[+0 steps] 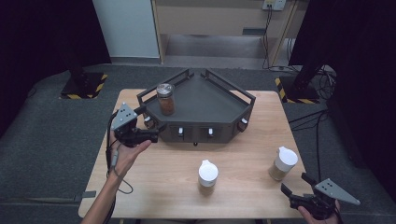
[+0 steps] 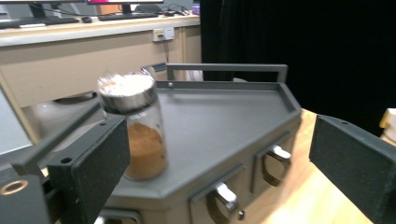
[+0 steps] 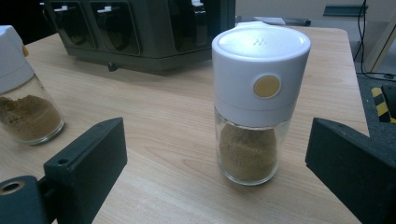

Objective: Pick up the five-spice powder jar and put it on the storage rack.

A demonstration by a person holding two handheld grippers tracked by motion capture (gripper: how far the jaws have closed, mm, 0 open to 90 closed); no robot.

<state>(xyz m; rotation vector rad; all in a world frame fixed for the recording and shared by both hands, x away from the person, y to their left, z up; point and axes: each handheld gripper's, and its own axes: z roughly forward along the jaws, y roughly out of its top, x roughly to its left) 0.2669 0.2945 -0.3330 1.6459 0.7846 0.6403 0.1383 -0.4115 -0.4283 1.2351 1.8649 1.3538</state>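
Left gripper (image 1: 148, 122) at centre left of the high view, held in a hand (image 1: 125, 156) just off the near-left corner of the dark grey spice rack (image 1: 219, 100); jaws spread wide with nothing between them, as seen in the left gripper view. Just beyond it, metal-lidded glass jar (image 1: 165, 99) of brown powder standing upright on the rack's top tray near its left edge; in the left gripper view at centre left, partly behind the left jaw, not touched. Front of the rack set with slots with silver handles (image 2: 225, 195). Lower centre of the high view, white-capped spice jar (image 1: 207, 177) upright on the wooden worktop (image 1: 154, 182), apart from both grippers. Further right, a second white-capped spice jar (image 1: 282, 164) with a yellow button, upright. Lower right corner, right gripper (image 1: 295, 185) open, its jaws either side of that jar in the right gripper view, clear of the glass
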